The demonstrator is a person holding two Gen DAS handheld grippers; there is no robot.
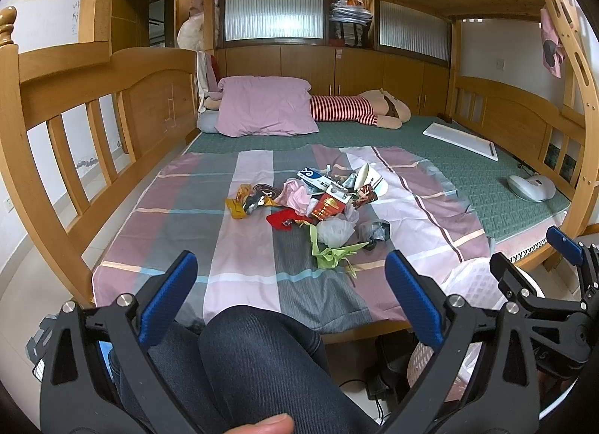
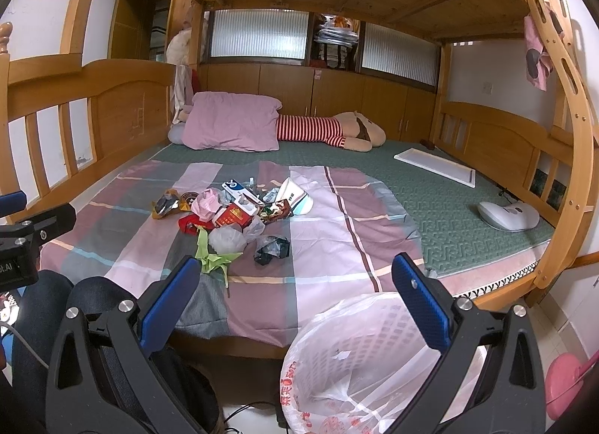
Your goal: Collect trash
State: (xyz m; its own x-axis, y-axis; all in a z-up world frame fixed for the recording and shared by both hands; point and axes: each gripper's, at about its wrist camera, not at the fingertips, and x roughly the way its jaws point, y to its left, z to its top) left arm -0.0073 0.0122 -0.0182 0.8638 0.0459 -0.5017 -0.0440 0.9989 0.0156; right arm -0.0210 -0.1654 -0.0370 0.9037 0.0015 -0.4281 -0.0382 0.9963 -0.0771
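Trash [image 1: 318, 205] sits heaped mid-sheet [image 1: 187, 217] on the bed, and by the look of it nothing is collected yet: wrappers, a red box [image 2: 234, 215], a crumpled pink paper [image 2: 207, 204], a green folded scrap [image 1: 329, 252], a white wad [image 2: 226, 239] and a dark foil ball [image 2: 272, 248], all loose. Beside the bed's near edge, down at the right, stands the bin [image 2: 355, 359] with its clear liner; no trash shows inside from here. So the whole job looks to be ahead. Left gripper [image 1: 292, 299] hangs wide open, holding nothing, above the person's knee [image 1: 254, 359] and short of the pile. Right gripper [image 2: 299, 306] is equally wide, empty, poised over the bin's rim, clear of the trash.
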